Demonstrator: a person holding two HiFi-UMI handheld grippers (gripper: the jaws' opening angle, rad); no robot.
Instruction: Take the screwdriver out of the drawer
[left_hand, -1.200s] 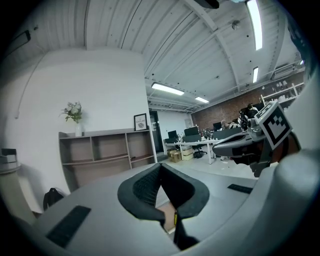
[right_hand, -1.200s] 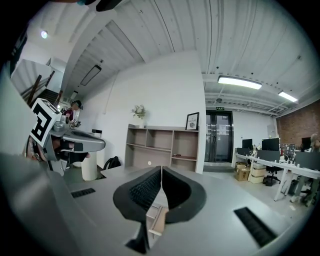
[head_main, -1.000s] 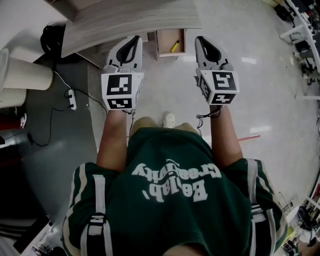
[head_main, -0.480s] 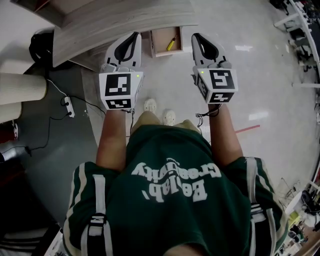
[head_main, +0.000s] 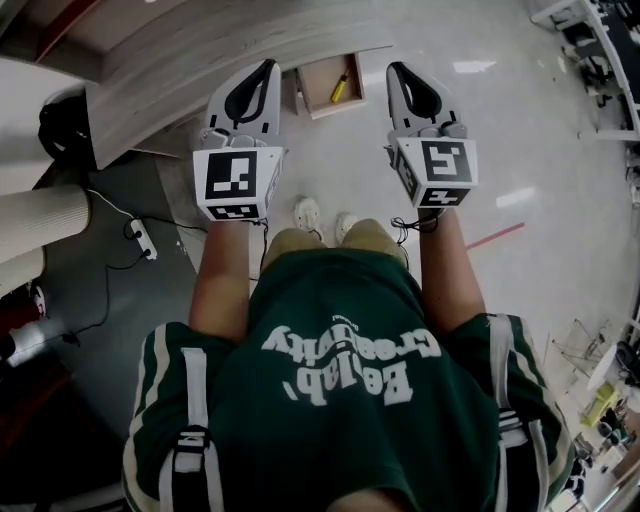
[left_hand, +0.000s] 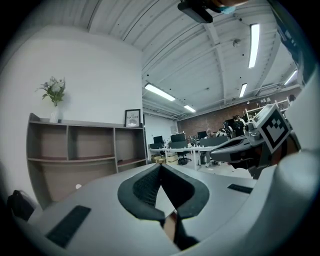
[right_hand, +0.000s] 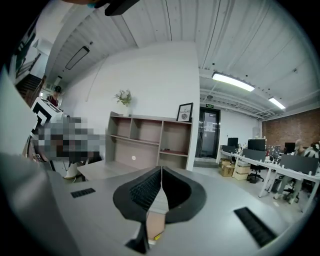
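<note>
Hand-held grippers: left (head_main: 268, 68) and right (head_main: 393, 70) are held closed, nothing gripped.
Room: drawer (head_main: 318, 95) is seen open between them.
Screwdriver (head_main: 341, 88): inside drawer, untouched.

Counts:
- 2 grippers: left gripper (head_main: 268, 68), right gripper (head_main: 393, 70)
- 2 fingers (left_hand: 142, 192) on each gripper
- 1 marker cube (head_main: 236, 183) on each gripper, 2 total
- 1 drawer (head_main: 316, 98)
- 1 screwdriver (head_main: 341, 88)
- 1 bench (head_main: 200, 55)
- 2 shoes (head_main: 306, 213)
- 1 power strip (head_main: 143, 238)
- From both gripper views: 1 shelf unit (left_hand: 85, 150), 1 framed picture (left_hand: 133, 118), 1 vase of flowers (left_hand: 54, 95)
</note>
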